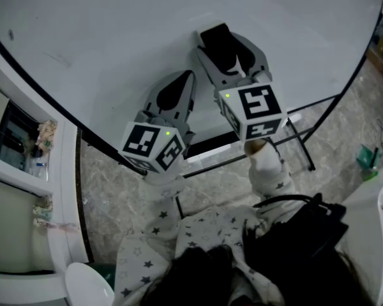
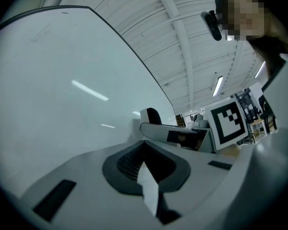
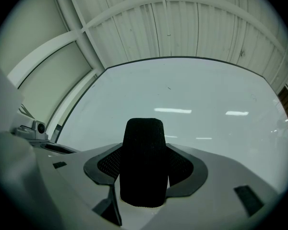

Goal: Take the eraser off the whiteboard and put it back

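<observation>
Your right gripper grips the black eraser near the whiteboard's lower edge, your left gripper is closed and empty, so the removal looks done and only putting it back remains.

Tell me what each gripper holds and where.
The right gripper clamps the eraser by its two sides, far end sticking out. The left gripper holds nothing.

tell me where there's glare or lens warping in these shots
Right gripper view: ceiling-light streaks glare on the whiteboard, fisheye bows its edge, eraser reads near-black. Left gripper view: similar streaks, dark vignetted corners. Head view: even light, curved board edge.
</observation>
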A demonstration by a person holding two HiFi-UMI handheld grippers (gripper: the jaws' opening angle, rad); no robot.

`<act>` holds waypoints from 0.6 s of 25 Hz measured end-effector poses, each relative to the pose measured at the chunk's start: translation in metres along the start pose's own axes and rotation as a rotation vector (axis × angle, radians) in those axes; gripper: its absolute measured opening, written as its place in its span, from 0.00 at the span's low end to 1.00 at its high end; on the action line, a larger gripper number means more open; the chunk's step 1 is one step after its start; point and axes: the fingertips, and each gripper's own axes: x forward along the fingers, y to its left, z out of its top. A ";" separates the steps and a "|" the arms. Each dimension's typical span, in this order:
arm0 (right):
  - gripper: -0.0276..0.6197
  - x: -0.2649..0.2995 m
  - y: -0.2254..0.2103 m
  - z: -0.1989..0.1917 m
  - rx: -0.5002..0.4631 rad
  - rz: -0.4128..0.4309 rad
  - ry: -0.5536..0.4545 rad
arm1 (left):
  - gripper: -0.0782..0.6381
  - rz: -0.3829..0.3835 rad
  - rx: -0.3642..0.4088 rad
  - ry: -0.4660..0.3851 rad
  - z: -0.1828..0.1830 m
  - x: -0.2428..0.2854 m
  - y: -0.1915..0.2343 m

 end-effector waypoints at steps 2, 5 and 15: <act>0.44 0.001 -0.001 0.001 -0.006 -0.006 -0.002 | 0.11 -0.001 0.002 -0.002 0.000 0.001 -0.001; 0.44 0.002 -0.003 0.000 -0.018 -0.020 0.001 | 0.11 -0.003 0.005 -0.004 0.001 0.002 -0.002; 0.44 0.003 -0.007 -0.004 -0.057 -0.069 0.017 | 0.11 0.007 0.005 0.000 0.000 0.000 -0.002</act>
